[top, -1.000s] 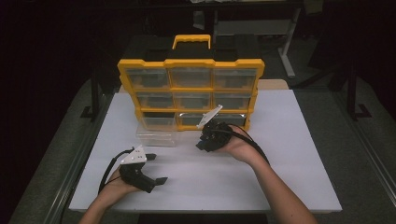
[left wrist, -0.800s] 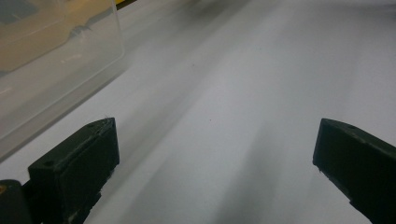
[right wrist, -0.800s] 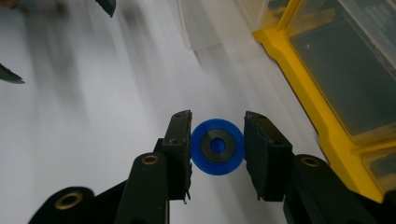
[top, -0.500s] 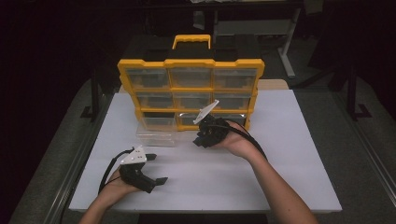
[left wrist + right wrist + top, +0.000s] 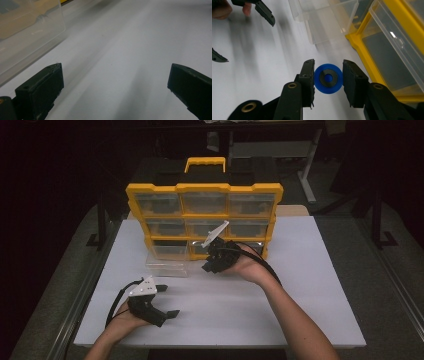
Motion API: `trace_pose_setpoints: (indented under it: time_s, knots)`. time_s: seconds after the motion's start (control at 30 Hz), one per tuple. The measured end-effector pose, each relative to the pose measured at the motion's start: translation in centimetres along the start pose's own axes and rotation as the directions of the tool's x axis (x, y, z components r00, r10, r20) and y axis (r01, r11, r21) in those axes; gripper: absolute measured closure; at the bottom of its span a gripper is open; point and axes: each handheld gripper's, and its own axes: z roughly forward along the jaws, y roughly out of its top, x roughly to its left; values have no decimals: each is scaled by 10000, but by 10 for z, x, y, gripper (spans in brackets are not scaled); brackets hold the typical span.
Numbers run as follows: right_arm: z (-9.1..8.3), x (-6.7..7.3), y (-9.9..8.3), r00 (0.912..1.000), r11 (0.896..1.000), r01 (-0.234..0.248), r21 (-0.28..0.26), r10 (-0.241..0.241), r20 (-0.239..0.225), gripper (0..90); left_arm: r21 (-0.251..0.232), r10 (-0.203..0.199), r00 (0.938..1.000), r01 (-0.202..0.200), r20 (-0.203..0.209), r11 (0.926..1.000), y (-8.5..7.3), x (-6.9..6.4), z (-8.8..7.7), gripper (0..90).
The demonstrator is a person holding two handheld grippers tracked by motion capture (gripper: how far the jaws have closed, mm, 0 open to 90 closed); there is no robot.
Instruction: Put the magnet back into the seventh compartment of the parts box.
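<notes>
A yellow organiser (image 5: 204, 217) with clear drawers stands upright at the back of the white table. One clear drawer (image 5: 167, 262) lies pulled out on the table in front of its lower left. My right gripper (image 5: 209, 266) hovers just right of that drawer, low in front of the organiser. In the right gripper view its jaws are shut on a blue disc (image 5: 328, 78) with a dark centre. My left gripper (image 5: 167, 301) rests near the front left of the table, open, with nothing between its jaws (image 5: 116, 82). The pulled-out drawer (image 5: 27, 32) shows at upper left there.
The organiser's yellow frame (image 5: 372, 60) and clear drawer fronts lie close on the right in the right gripper view. The white table (image 5: 300, 295) has bare surface to the right and front. Dark floor and table legs surround it.
My right gripper has shifted left and slightly up with the blue disc, away from the organiser's lower right drawers toward the pulled-out drawer. The left gripper has stayed put.
</notes>
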Motion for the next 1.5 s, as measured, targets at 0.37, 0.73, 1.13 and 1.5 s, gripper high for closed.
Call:
trace_pose_setpoints:
  time_s: [0.37,0.73,1.13,1.5]
  knots:
    - [4,-3,15,9999,9999,116,-18,-116,-55,617,-34,-46,10000,46,33,10000,0,-1,0,0]
    - [6,-5,30,9997,9997,240,-105,-240,-41,616,-92,-110,9999,110,32,9999,0,-1,0,0]
    - [10,-5,47,9996,9995,264,-193,-266,-108,616,-99,-33,10000,33,25,9999,0,0,-1,0]
    - [16,-5,64,9991,9986,412,-341,-415,-90,616,-114,-75,9999,76,81,9999,0,-1,0,0]
